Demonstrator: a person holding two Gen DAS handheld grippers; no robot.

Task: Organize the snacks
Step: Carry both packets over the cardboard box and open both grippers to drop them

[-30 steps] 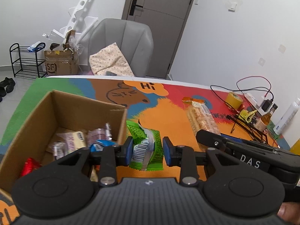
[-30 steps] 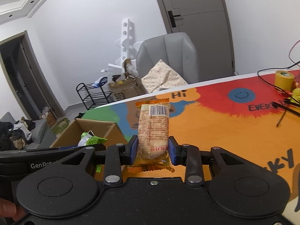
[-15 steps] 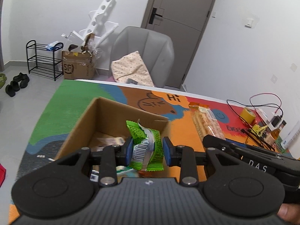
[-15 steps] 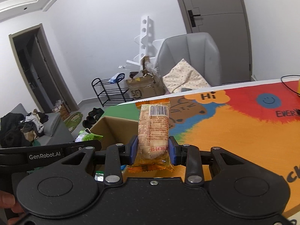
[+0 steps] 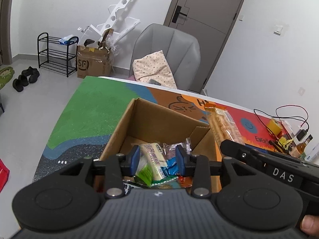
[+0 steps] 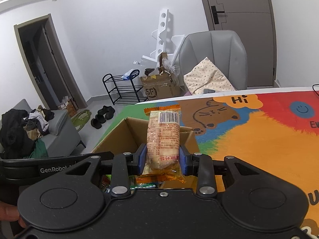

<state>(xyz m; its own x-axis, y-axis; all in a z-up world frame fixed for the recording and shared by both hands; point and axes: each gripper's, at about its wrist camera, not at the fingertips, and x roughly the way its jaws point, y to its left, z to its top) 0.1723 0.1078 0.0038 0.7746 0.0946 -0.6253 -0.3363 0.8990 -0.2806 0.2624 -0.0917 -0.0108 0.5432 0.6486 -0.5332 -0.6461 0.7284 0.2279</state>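
In the left wrist view an open cardboard box (image 5: 151,117) sits on the colourful table mat and holds several snack packets. My left gripper (image 5: 158,158) hangs over it with its jaws opening, and the pads touch nothing. A green packet (image 5: 145,174) lies loose in the box just below the fingers, beside a white cake bar (image 5: 154,155). My right gripper (image 6: 162,159) is shut on an orange biscuit packet (image 6: 162,137), held upright over the box's (image 6: 129,131) near right corner. That biscuit packet (image 5: 223,123) also shows at the right of the left wrist view.
The table's left edge (image 5: 65,111) runs close beside the box, with floor beyond it. A grey chair (image 5: 167,53) with a cushion stands behind the table. A yellow tape roll (image 5: 276,124), cables (image 5: 287,117) and a bottle (image 5: 303,145) crowd the far right.
Both grippers have moved left until they are over the box. The left gripper has let go of the green packet, which now lies inside the box. The right gripper still grips the biscuit packet.
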